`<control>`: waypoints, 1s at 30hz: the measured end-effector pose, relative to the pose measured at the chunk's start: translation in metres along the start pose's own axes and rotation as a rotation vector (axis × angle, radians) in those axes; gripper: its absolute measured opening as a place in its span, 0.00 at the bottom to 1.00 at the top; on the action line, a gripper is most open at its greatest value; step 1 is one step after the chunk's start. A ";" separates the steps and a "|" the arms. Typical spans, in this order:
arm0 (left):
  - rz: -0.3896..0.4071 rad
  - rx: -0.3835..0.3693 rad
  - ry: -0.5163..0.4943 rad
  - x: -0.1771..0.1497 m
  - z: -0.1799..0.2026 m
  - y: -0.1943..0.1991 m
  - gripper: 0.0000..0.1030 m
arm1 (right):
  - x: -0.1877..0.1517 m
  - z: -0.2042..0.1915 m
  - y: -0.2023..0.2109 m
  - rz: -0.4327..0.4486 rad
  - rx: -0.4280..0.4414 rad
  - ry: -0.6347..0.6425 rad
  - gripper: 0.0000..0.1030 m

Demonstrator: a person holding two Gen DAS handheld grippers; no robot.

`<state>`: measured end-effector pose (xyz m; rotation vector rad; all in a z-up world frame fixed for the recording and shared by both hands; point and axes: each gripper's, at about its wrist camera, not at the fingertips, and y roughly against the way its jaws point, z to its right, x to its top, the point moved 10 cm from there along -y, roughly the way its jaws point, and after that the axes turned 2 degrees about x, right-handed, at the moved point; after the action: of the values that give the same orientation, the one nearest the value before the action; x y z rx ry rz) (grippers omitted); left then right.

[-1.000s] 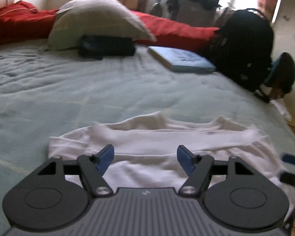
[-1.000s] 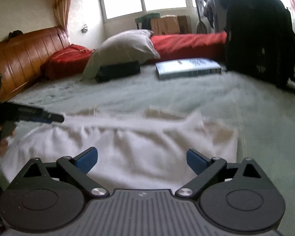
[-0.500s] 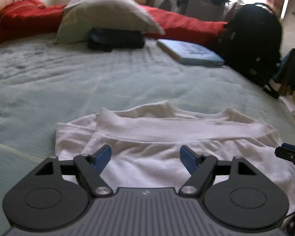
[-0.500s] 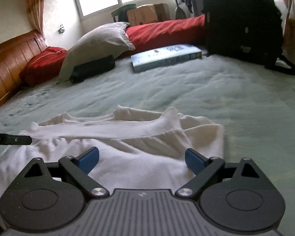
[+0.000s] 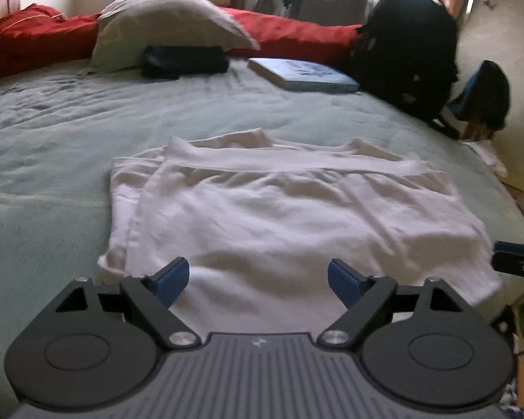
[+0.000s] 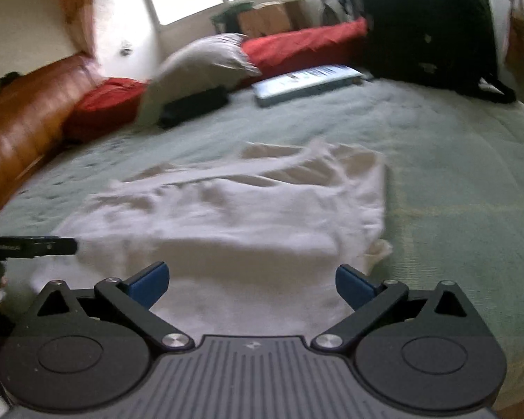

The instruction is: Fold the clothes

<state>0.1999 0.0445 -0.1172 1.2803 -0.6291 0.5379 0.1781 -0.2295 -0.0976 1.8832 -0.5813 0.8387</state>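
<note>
White garment point(image 5: 279, 209) lay partly folded on green bedspread point(image 5: 52, 132), near bed's front edge. My left tool point(image 5: 258, 277) hung over its near hem, jaws just widened, nothing between them. My right tool point(image 6: 251, 281) spread wide too, empty, over same hem. Beyond garment, well apart: grey pillow point(image 5: 164, 24), black pouch point(image 5: 185, 61) just before it, blue book point(image 5: 304, 75), black backpack point(image 5: 408, 49), red bedding point(image 5: 35, 38). Nothing lay between tools and cloth.
</note>
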 end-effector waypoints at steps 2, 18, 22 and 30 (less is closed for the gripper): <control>-0.011 -0.012 -0.012 -0.008 0.008 0.007 0.84 | -0.004 -0.007 -0.002 -0.012 0.012 0.013 1.00; -0.004 0.045 0.037 -0.022 -0.002 0.028 0.85 | 0.026 -0.055 -0.050 -0.027 0.122 0.080 1.00; -0.008 0.056 0.062 -0.026 -0.012 0.032 0.85 | 0.011 -0.057 -0.075 -0.111 0.147 0.030 1.00; 0.042 0.024 0.083 -0.007 -0.015 0.034 0.85 | 0.037 -0.070 -0.065 -0.051 0.190 0.003 1.00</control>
<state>0.1735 0.0661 -0.1011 1.2631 -0.5830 0.6312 0.2264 -0.1396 -0.0852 2.0596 -0.4624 0.8889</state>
